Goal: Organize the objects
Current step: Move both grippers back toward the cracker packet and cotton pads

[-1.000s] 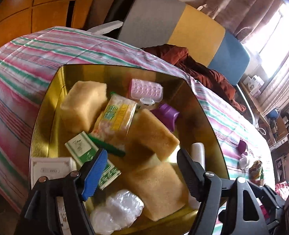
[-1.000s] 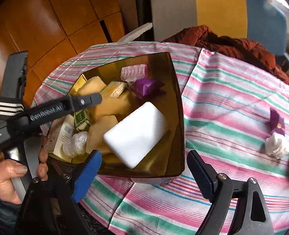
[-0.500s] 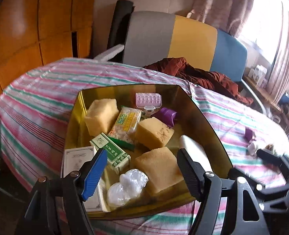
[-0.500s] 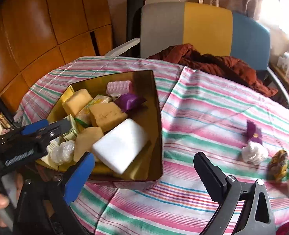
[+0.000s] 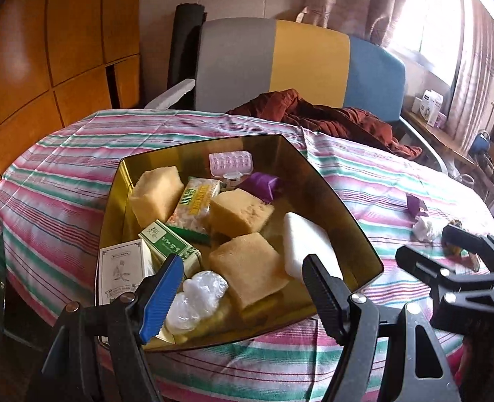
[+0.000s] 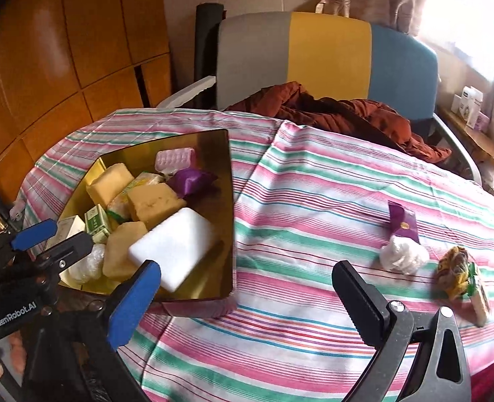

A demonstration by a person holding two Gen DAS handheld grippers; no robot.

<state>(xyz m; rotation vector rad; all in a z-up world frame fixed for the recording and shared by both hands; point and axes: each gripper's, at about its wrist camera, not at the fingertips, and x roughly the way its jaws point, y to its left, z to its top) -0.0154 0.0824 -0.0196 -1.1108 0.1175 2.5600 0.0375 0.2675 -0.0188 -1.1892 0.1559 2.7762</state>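
On the striped tablecloth (image 6: pixel 313 201) my gold tray (image 6: pixel 228 201) already holds sponges, boxes and the white block (image 6: pixel 176 248). Both the left gripper (image 5: pixel 243 288) and right gripper (image 6: pixel 247 294) gape empty. The purple wrapper (image 6: pixel 402 222), white wad (image 6: pixel 402 258) and yellow packet (image 6: pixel 457 268) remain outside, I judge.

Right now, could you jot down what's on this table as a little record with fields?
Surface: striped tablecloth
Container: gold tray, filled
In tray: white block, yellow sponges, purple packet, green box, pink case
Loose on cloth: purple wrapper, white wad, yellow-green packet
Left gripper: open, holding nothing
Right gripper: open, holding nothing
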